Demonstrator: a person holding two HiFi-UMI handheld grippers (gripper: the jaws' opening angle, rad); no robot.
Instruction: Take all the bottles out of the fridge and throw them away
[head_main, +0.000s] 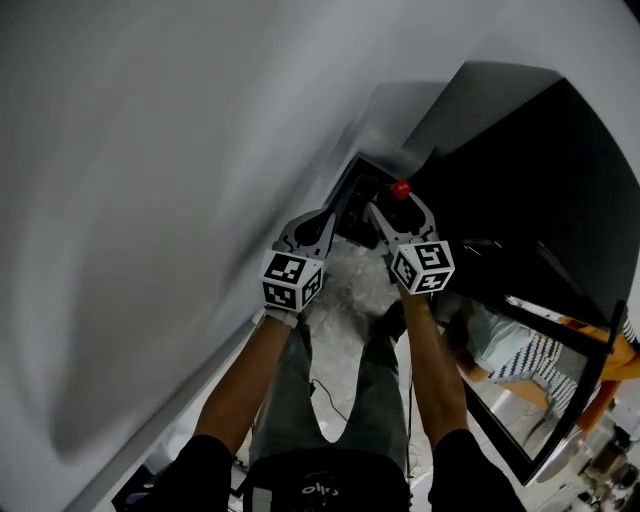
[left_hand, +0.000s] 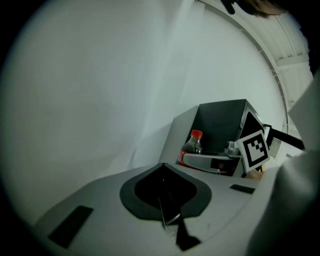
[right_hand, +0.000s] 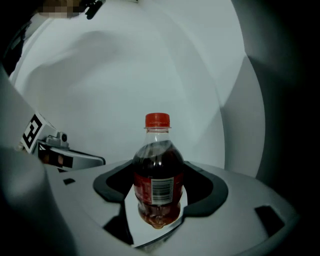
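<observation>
One bottle (right_hand: 157, 175) stands upright between the jaws of the right claw (head_main: 403, 212), which is closed on its lower body. In the right gripper view the bottle fills the middle of the frame. Its red cap (right_hand: 157, 120) is at the top, and dark drink shows above and below a red label with a barcode. The base sits low between the two jaws, and the neck and cap rise clear above them.

In the head view only the cap (head_main: 401, 189) shows, just above the tips of the right claw at centre frame.

The left claw (left_hand: 164, 205) is closed with nothing in it, its jaws meeting in a thin line. In the head view it is held just left of the right claw, at about the same height, and does not touch the bottle. Seen from the left gripper view, the bottle lies right of centre in front of a dark box (left_hand: 220, 122).

A white wall (head_main: 150, 200) fills the left and upper part of the head view, and a dark panel (head_main: 540, 180) fills the upper right.
</observation>
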